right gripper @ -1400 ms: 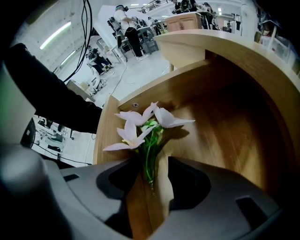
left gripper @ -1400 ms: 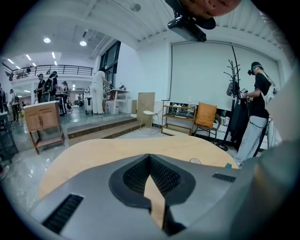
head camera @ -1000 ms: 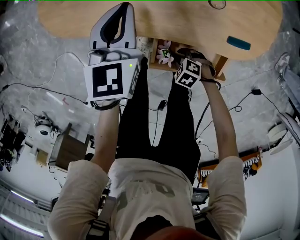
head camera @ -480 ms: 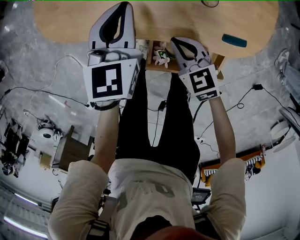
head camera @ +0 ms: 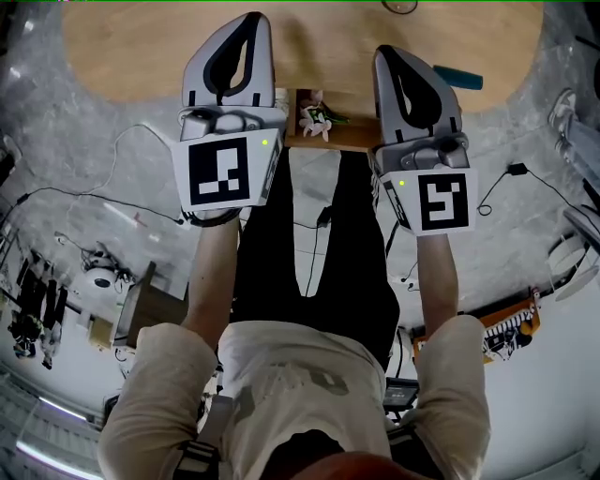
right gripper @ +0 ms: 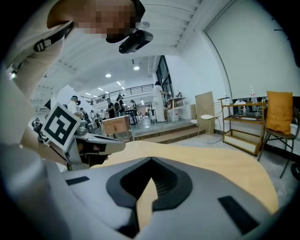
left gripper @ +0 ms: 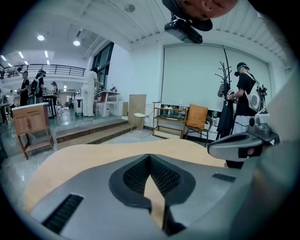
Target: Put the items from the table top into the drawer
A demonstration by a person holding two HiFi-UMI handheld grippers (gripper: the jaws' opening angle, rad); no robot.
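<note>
A light wooden table [head camera: 141,47] runs across the top of the head view. Under its near edge an open drawer [head camera: 328,139] holds a small white, pink and green item [head camera: 314,112]. A teal item [head camera: 464,79] lies on the table just right of my right gripper [head camera: 386,52], and a ring-shaped thing [head camera: 401,6] sits at the far edge. My left gripper [head camera: 251,17] reaches over the table left of the drawer. Both grippers are shut with nothing between their tips, as the left gripper [left gripper: 150,157] and right gripper [right gripper: 151,160] show in their own views.
Cables trail over the grey floor [head camera: 103,169], and a wooden box [head camera: 141,300] stands at the lower left. Beyond the table are steps [left gripper: 89,131], a shelf with an orange cushion [left gripper: 197,116], a coat stand and several people.
My right gripper has risen out of the drawer, swung right and rolled level over the table edge, its marker cube now facing up. The left gripper drifted slightly.
</note>
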